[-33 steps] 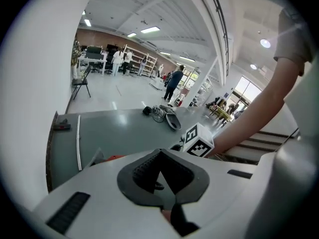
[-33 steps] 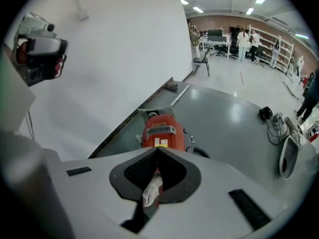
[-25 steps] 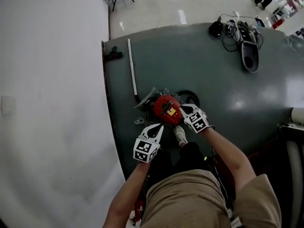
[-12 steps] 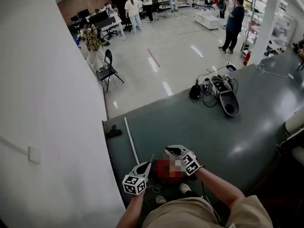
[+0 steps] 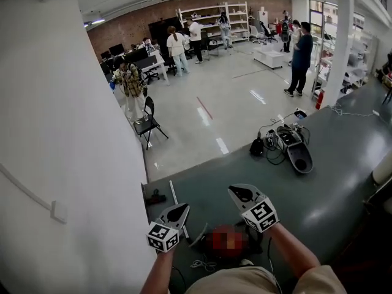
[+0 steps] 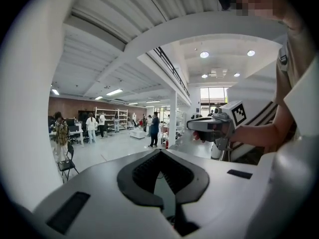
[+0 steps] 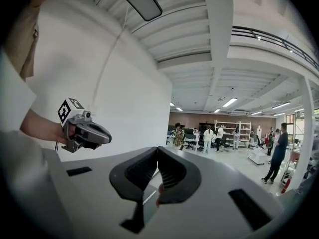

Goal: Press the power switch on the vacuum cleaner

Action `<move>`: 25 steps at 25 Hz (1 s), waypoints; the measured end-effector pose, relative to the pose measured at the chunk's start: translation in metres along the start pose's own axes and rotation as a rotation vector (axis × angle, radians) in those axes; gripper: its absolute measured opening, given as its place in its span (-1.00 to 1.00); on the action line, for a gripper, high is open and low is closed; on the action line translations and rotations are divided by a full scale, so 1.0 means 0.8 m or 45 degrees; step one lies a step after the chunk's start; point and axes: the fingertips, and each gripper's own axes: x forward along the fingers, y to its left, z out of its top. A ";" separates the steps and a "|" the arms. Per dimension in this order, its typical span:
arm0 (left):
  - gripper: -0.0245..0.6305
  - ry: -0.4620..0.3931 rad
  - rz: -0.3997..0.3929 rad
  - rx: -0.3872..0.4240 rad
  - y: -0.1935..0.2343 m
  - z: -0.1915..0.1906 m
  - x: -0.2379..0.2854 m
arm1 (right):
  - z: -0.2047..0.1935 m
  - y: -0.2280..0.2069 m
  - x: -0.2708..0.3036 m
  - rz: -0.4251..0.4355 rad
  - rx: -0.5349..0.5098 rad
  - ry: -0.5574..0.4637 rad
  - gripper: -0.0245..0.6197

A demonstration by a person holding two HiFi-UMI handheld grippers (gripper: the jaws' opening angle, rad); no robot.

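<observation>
The red vacuum cleaner (image 5: pixel 228 240) lies on the dark grey platform (image 5: pixel 318 195) at the bottom middle of the head view, partly under a mosaic patch; its switch cannot be made out. My left gripper (image 5: pixel 181 212) hangs to its upper left and my right gripper (image 5: pixel 235 192) just above it; both are lifted clear of it. Each is shut with nothing between the jaws. In the left gripper view the left gripper's (image 6: pixel 160 153) jaws meet, with the right gripper (image 6: pixel 209 125) beyond. In the right gripper view the right gripper's (image 7: pixel 158 151) jaws are shut, with the left gripper (image 7: pixel 87 131) at left.
A white wall (image 5: pixel 55 133) runs along the left. A metal tube (image 5: pixel 176 207) and a black nozzle (image 5: pixel 153 198) lie on the platform. Another appliance with tangled cables (image 5: pixel 288 144) sits at the far edge. A folding chair (image 5: pixel 147 122) and several people stand on the light floor beyond.
The head view has swung upward from the floor to the room. Both grippers rose off the vacuum cleaner, which the right one was touching a second ago.
</observation>
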 end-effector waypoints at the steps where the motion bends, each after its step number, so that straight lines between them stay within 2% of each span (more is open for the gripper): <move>1: -0.91 -0.008 0.006 0.013 0.005 0.007 -0.009 | 0.008 -0.006 -0.006 -0.018 -0.013 -0.003 -0.89; 4: -0.91 -0.004 0.033 0.036 0.018 0.015 -0.033 | 0.021 -0.024 -0.029 -0.074 -0.038 0.008 -0.89; 8: -0.91 0.020 0.076 0.006 0.050 -0.005 -0.051 | 0.002 -0.048 -0.046 -0.139 -0.041 0.050 -0.89; 12: -0.91 0.026 0.108 -0.092 0.071 -0.034 -0.070 | -0.036 -0.071 -0.054 -0.199 0.023 0.090 -0.89; 17: -0.91 0.124 0.235 -0.123 0.099 -0.096 -0.090 | -0.101 -0.096 -0.070 -0.282 0.056 0.220 -0.89; 23: -0.91 0.242 0.290 -0.165 0.090 -0.159 -0.099 | -0.164 -0.104 -0.084 -0.303 0.115 0.304 -0.89; 25: -0.91 0.248 0.292 -0.211 0.078 -0.176 -0.092 | -0.189 -0.104 -0.085 -0.293 0.124 0.328 -0.89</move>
